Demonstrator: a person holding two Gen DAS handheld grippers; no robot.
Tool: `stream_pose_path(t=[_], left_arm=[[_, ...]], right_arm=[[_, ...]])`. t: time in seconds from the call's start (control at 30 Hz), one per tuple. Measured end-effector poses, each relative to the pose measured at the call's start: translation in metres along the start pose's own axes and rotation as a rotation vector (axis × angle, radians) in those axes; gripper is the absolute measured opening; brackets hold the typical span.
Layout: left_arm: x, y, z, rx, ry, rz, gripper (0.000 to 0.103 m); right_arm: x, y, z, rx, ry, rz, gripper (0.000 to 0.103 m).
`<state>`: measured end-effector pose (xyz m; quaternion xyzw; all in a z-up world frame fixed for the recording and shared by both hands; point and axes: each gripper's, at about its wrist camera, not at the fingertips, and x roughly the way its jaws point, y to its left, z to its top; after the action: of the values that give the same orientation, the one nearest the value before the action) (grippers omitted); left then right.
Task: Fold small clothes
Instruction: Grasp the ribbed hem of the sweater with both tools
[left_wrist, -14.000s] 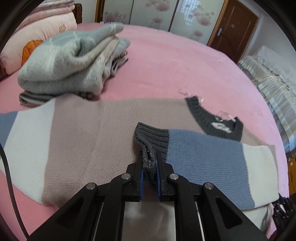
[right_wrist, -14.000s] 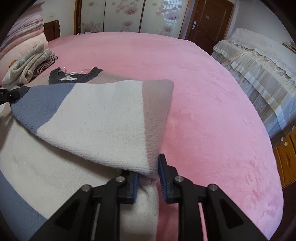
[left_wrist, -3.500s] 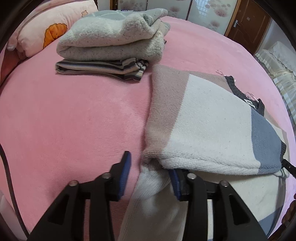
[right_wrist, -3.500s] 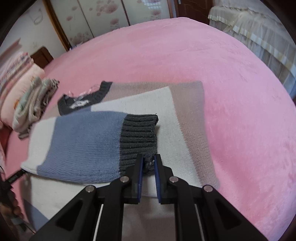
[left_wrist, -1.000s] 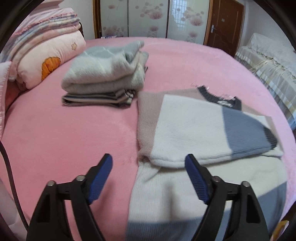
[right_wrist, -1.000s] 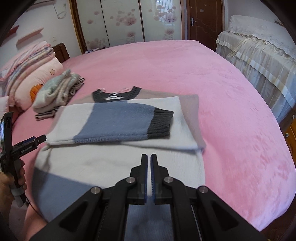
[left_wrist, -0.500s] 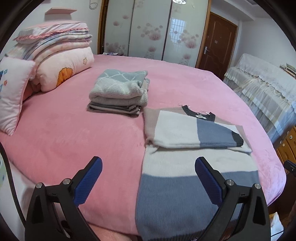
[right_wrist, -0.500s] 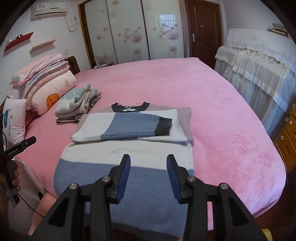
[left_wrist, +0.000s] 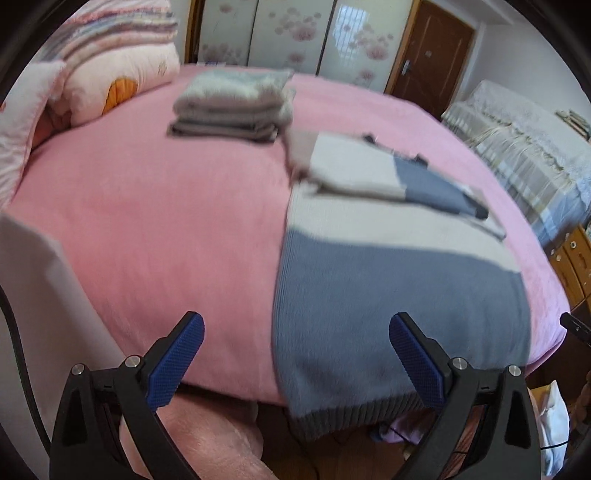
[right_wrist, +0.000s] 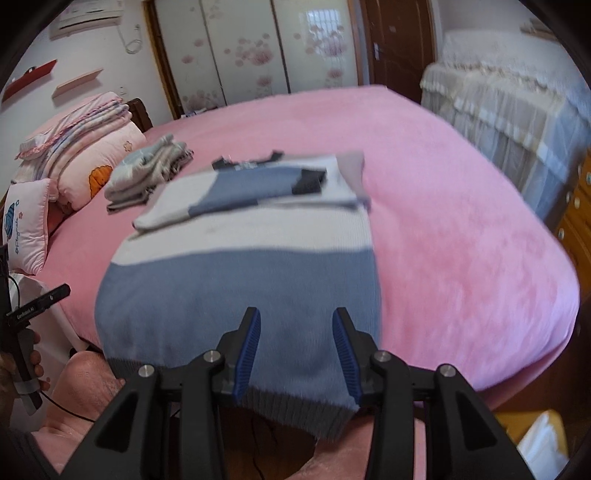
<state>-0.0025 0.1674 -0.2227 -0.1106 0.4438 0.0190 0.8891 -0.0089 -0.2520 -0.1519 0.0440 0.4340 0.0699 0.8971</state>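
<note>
A colour-block sweater (left_wrist: 388, 295) in blue, cream and taupe lies flat on the pink bed (left_wrist: 166, 229), its grey ribbed hem hanging over the near edge. Both sleeves (left_wrist: 369, 173) are folded across its chest, a blue one with a dark cuff on top. My left gripper (left_wrist: 297, 354) hovers wide open over the near edge, straddling the sweater's left side, and touches nothing. In the right wrist view the sweater (right_wrist: 240, 288) fills the middle. My right gripper (right_wrist: 297, 347) is partly open above the hem, its pads clear of the cloth.
A stack of folded clothes (left_wrist: 232, 103) sits beyond the sweater's left shoulder, with pillows (left_wrist: 110, 74) at the bed head. A second bed (right_wrist: 509, 103) and wooden drawers (left_wrist: 572, 258) stand on the right. The person's knee (left_wrist: 221, 443) is below the bed edge.
Both grippers have drawn back from the folded sleeves to the near bed edge. The right jaws went from shut to partly open; the left jaws spread wider.
</note>
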Motion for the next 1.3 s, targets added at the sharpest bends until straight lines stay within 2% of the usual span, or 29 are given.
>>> stream_pose_path(t=[0.17,0.4,0.5,0.87,0.97,1.1,1.3], left_arm=[[0.026,0.013,-0.028,-0.087,0.095,-0.035,0.1],[0.052,0.015,-0.059,-0.117,0.174,-0.084,0.098],[0.06,0.012,-0.067,-0.106,0.18,-0.105,0.098],[0.078,0.003,-0.072,-0.098,0.189,-0.103,0.096],[0.076,0.004,-0.073,-0.1,0.196,-0.115,0.089],[0.07,0.003,-0.075,-0.089,0.213,-0.149,0.071],[0.071,-0.003,-0.075,-0.094,0.234,-0.173,0.064]], right_arm=[[0.019,-0.014,-0.024,0.03,0.065,0.012,0.041],[0.046,-0.039,-0.053,0.106,0.181,0.022,0.041],[0.052,-0.045,-0.061,0.125,0.208,0.026,0.041],[0.074,-0.061,-0.066,0.175,0.265,0.063,0.041],[0.078,-0.067,-0.068,0.207,0.277,0.092,0.041],[0.079,-0.07,-0.071,0.22,0.275,0.117,0.043],[0.082,-0.071,-0.072,0.24,0.278,0.144,0.042]])
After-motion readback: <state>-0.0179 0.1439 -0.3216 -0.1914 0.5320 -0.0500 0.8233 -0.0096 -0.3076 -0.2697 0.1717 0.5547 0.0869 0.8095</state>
